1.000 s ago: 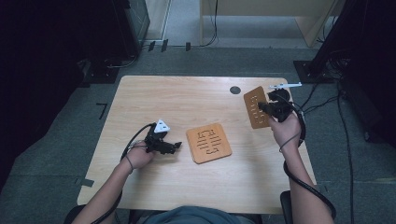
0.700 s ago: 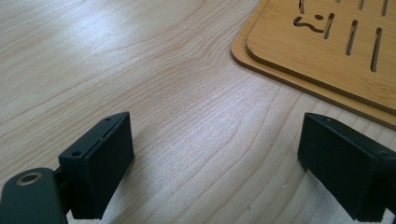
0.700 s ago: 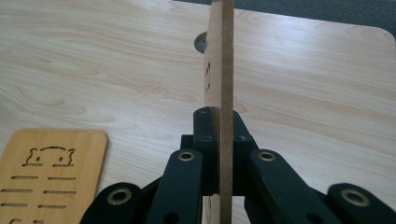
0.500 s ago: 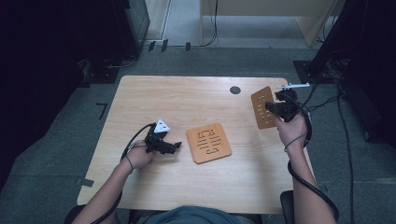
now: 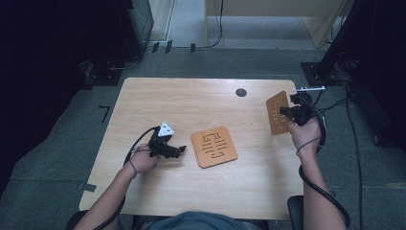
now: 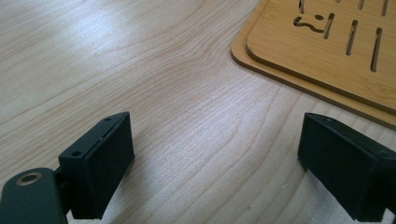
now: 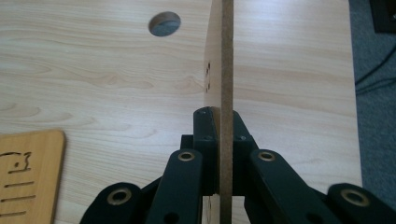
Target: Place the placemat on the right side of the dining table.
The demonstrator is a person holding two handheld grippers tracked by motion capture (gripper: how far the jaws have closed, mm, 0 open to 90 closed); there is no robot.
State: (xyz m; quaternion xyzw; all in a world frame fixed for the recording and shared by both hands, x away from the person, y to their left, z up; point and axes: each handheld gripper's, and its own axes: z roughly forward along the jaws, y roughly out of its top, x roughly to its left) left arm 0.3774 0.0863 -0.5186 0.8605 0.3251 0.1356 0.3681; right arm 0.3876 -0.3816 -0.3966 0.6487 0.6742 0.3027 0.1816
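Dark floor and cabling ring your pale wooden table (image 5: 191, 105), which has a round cable hole (image 5: 241, 92) near its far edge. Your right gripper (image 5: 286, 111) is pinching a thin slotted wooden board (image 5: 276, 111) by its edge, jaws pressed flat on both faces, and holding it upright over the table's right side; in the right gripper view the board (image 7: 226, 56) stands edge-on between the jaws. What looks like a pair of matching boards (image 5: 214, 146) lies flat near the table's middle, one stacked on the other, though the high view is too coarse to be sure it is two. Your left gripper (image 5: 178, 149) rests low just beside that stack with its jaws spread wide and nothing between them; the stack's corner (image 6: 322, 56) sits just ahead of it.

You seem to be in the carrying step, with the lifted board not yet set down. Next, swing it over the stack, tip it flat, line up the edges, and only then release. Your left gripper could steady the stack.
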